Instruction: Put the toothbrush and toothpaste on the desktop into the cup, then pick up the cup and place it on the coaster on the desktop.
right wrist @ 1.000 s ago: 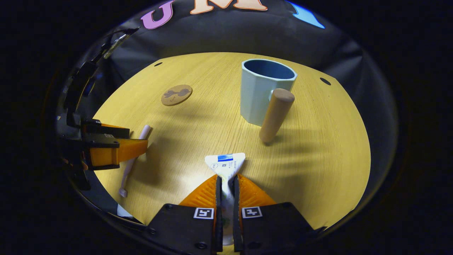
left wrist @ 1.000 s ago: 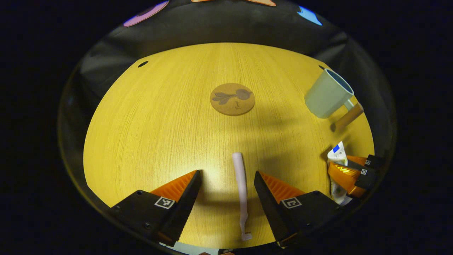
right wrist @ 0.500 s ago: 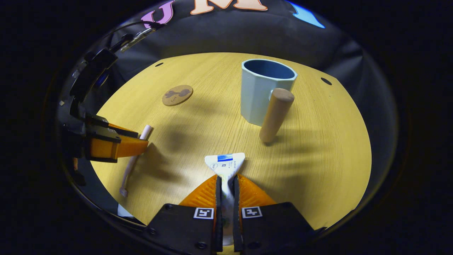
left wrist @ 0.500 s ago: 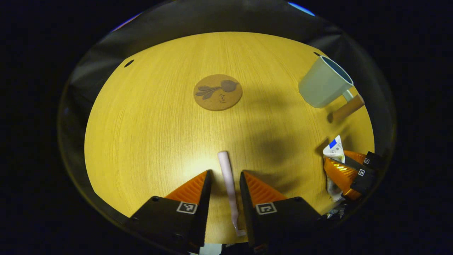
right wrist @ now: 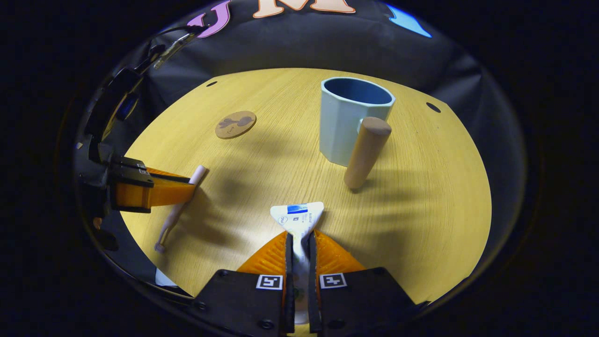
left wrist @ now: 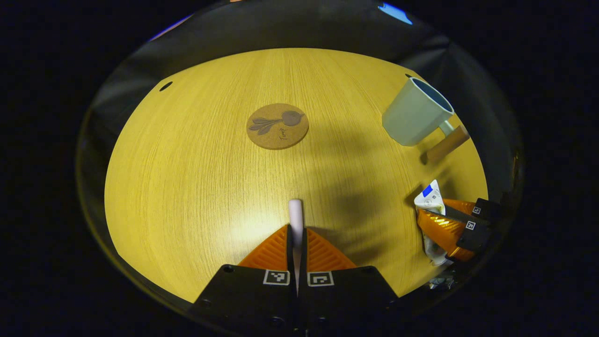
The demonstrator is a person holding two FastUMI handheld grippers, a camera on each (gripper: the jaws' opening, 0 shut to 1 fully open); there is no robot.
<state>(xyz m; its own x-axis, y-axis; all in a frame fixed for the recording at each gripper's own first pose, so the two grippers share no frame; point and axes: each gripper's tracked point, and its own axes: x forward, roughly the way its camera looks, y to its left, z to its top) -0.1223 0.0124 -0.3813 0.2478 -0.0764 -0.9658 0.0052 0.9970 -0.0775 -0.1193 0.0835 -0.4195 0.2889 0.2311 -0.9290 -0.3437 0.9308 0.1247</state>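
Observation:
My left gripper (left wrist: 296, 230) is shut on the pale pink toothbrush (left wrist: 295, 211), whose end pokes out past the orange fingers; the right gripper view shows that gripper (right wrist: 189, 187) clamped on the toothbrush (right wrist: 175, 216), its head hanging toward the table's near edge. My right gripper (right wrist: 299, 235) is shut on the white toothpaste tube (right wrist: 298, 215), flat crimped end forward; the left gripper view has the tube (left wrist: 429, 200) at far right. A pale blue cup (right wrist: 352, 119) with a wooden peg handle (right wrist: 366, 152) stands upright beyond the tube. The round cork coaster (left wrist: 277, 126) lies mid-table.
The round wooden table (left wrist: 196, 173) has small dark holes near its far rim (left wrist: 165, 86) (right wrist: 433, 107). Black cloth wall rises behind it. Cables and the left gripper's body (right wrist: 107, 121) hang at the left edge of the right gripper view.
My left gripper closed from wide open onto the toothbrush handle. The toothbrush has shifted slightly with it. The right gripper stayed shut on the toothpaste, barely moving.

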